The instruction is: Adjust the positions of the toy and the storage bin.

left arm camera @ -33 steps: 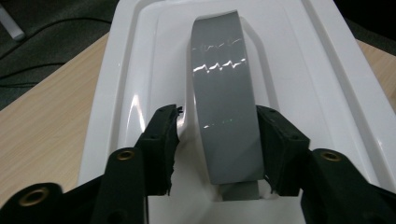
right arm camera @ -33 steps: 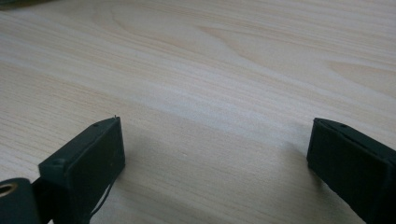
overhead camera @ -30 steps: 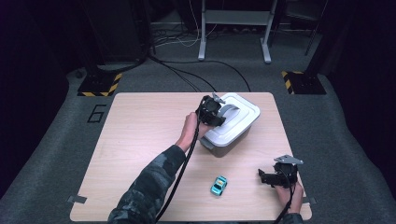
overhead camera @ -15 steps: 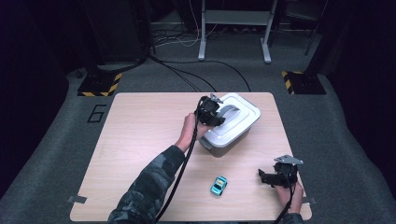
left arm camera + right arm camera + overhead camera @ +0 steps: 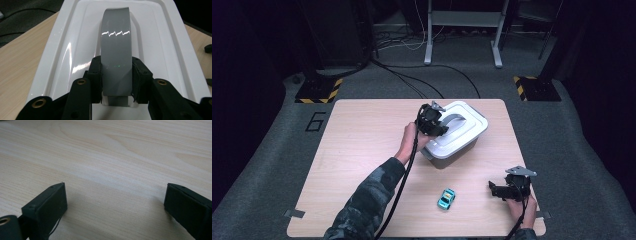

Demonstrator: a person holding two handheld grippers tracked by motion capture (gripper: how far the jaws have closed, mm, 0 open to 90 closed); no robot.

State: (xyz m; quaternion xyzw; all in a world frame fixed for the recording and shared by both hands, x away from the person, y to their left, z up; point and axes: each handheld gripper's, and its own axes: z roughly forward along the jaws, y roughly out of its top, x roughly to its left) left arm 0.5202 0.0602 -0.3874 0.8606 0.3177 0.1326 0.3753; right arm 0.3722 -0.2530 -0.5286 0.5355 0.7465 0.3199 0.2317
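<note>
A white lidded box (image 5: 462,136) stands on the table's far right part, with a grey strap handle (image 5: 455,119) across its lid. My left gripper (image 5: 437,126) is over the lid's near end. In the left gripper view its pads (image 5: 96,72) press on both sides of the grey handle (image 5: 116,42), so it is shut on the handle above the white lid (image 5: 75,47). My right gripper (image 5: 496,190) is held low at the table's front right. In the right gripper view it (image 5: 115,202) stands open, with bare wood between its fingers.
A small turquoise toy car (image 5: 446,198) lies on the wooden table (image 5: 357,135) in front of the box, to the left of my right gripper. The left arm's cable runs down along the sleeve. Beyond the table, cables and stand feet lie on the grey floor.
</note>
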